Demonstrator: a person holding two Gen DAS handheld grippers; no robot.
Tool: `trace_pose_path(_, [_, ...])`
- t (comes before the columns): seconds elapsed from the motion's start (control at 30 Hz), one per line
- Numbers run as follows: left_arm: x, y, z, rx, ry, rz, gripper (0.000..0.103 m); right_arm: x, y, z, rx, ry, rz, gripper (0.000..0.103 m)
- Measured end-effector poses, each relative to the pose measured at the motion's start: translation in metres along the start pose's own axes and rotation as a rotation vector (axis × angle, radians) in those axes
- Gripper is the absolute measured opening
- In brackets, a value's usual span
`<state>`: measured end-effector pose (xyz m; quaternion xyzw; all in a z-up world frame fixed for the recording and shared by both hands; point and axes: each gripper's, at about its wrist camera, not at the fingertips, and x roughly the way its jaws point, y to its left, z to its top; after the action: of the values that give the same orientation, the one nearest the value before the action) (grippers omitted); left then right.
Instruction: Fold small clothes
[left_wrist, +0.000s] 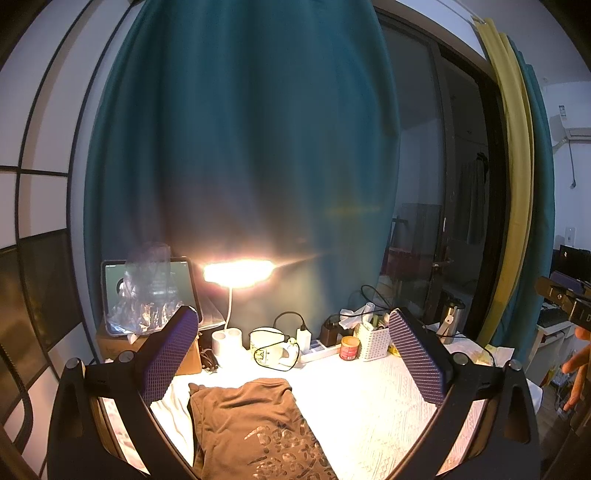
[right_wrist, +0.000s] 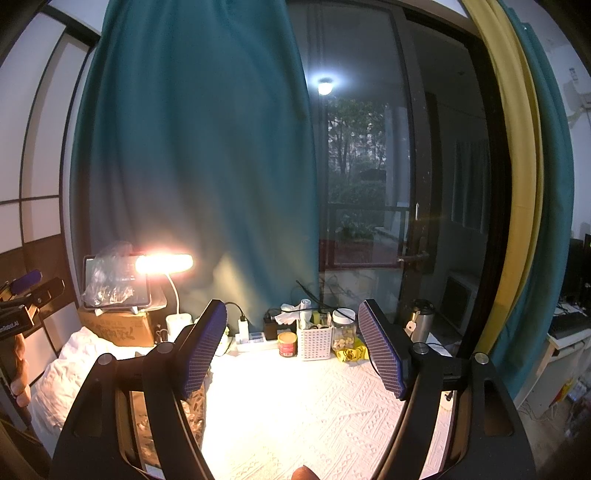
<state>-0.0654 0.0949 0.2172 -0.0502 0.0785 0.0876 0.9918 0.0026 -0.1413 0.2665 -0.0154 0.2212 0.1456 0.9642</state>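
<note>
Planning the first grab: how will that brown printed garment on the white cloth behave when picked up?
The brown garment already lies creased and bunched, so it probably droops from any pinch point. It looks thin, so likely light. Its metallic-looking print may stiffen that patch slightly. On the textured white cloth, pushing would likely wrinkle it rather than slide it.

A lived-in home room at dusk: a lit desk lamp glows over a cluttered table beside teal curtains and a glass balcony door.

Teal curtain, lit desk lamp, possibly dusk
</note>
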Motion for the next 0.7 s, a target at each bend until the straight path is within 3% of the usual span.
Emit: trace_pose_path(0.7, [0.0012,-0.0006,-0.0009,-0.001,0.003,-0.001,0.102,0.0007,-0.0007,-0.0034,0.005,0.004,-0.005,0.077])
